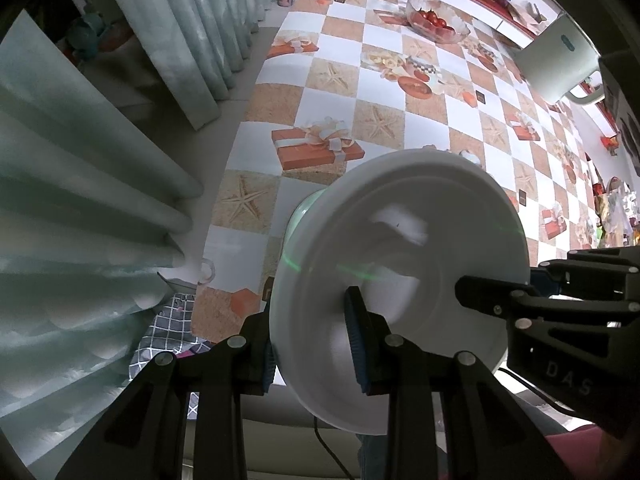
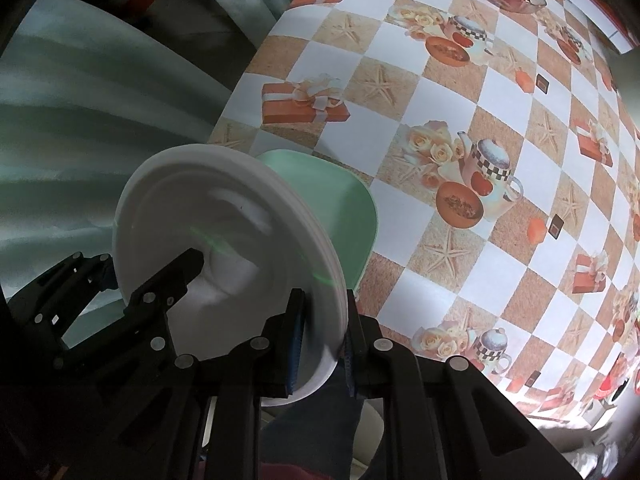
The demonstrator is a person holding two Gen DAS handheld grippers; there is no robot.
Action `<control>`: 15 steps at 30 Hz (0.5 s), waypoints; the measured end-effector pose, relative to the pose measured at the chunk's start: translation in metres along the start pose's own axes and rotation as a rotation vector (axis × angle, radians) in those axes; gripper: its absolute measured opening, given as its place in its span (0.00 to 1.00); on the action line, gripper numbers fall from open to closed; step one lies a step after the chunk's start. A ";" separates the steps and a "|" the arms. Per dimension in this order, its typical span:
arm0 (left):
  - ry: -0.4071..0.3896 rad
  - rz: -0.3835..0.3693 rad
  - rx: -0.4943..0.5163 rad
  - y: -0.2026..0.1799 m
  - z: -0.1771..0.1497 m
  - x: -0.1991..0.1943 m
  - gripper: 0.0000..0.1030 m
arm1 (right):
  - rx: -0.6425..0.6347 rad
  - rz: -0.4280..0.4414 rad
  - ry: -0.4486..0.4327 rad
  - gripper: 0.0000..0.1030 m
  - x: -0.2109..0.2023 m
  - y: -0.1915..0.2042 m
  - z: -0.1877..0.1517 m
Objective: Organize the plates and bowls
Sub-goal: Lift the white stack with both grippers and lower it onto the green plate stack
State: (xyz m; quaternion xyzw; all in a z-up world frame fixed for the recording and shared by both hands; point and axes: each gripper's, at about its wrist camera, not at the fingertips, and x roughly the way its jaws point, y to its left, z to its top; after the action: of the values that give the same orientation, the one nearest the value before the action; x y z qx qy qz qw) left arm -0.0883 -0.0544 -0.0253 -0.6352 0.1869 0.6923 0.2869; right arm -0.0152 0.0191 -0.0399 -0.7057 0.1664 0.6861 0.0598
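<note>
Low in the frame, near the tabletop [image 1: 304,92] edge: left hand-held gripper [image 1: 310,344] clamped on rim of white plate [image 1: 400,264], right hand-held gripper [image 2: 322,344] clamped on opposite rim. Plate held tilted on edge above green bowl [image 2: 348,216], seen behind it. Advised: keep both grips equal, level plate slowly, lower without knocking bowl. Glass fruit bowl [image 1: 438,20] well apart, upper right.
</note>
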 end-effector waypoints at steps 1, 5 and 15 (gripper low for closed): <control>0.002 -0.001 0.001 0.000 0.000 0.001 0.32 | 0.002 0.000 0.002 0.18 0.001 0.000 0.000; 0.012 -0.003 0.000 0.000 0.000 0.006 0.32 | 0.010 0.003 0.011 0.18 0.005 -0.002 0.001; 0.043 0.006 -0.006 -0.003 0.003 0.028 0.32 | 0.051 0.016 0.035 0.19 0.027 -0.014 0.001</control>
State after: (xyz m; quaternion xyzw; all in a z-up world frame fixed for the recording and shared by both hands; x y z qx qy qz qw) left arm -0.0896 -0.0451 -0.0517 -0.6501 0.1930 0.6801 0.2787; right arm -0.0118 0.0282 -0.0689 -0.7145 0.1907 0.6696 0.0693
